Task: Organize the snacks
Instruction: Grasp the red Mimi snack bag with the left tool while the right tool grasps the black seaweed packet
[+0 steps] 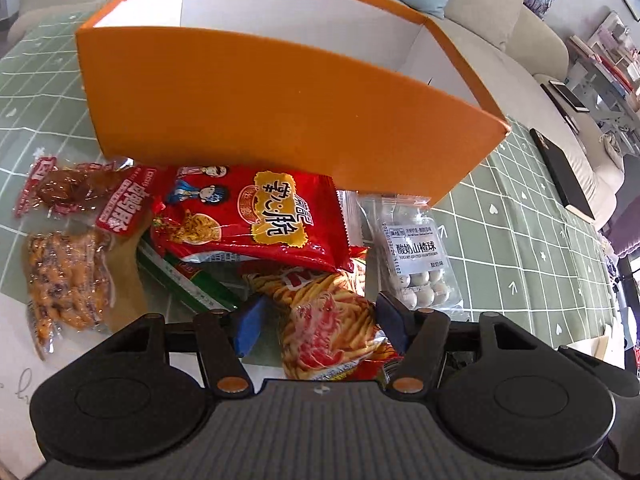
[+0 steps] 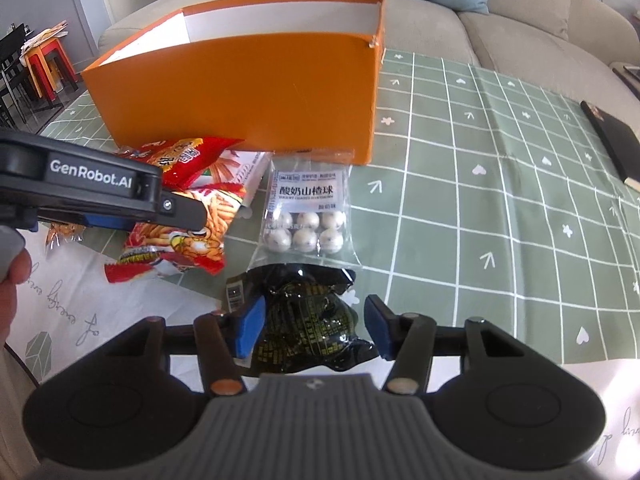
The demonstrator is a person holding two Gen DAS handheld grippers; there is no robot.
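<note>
An open orange box (image 1: 280,116) with a white inside stands on the table; it also shows in the right wrist view (image 2: 240,92). My left gripper (image 1: 320,326) is open with its blue pads on either side of a fries-print snack bag (image 1: 328,328), also seen from the right (image 2: 180,236). A red noodle-snack bag (image 1: 256,216) lies in front of the box. My right gripper (image 2: 314,326) is open around a black snack pouch (image 2: 308,320) on the table. A clear pack of white yogurt hawthorn balls (image 2: 306,216) lies just beyond it and shows in the left wrist view (image 1: 416,260).
Two clear meat snack packs (image 1: 64,188) (image 1: 64,280) and a green packet (image 1: 192,280) lie at the left. A green checked tablecloth (image 2: 480,160) covers the table. A black book (image 2: 616,140) lies at the right edge. A sofa (image 2: 520,8) stands behind.
</note>
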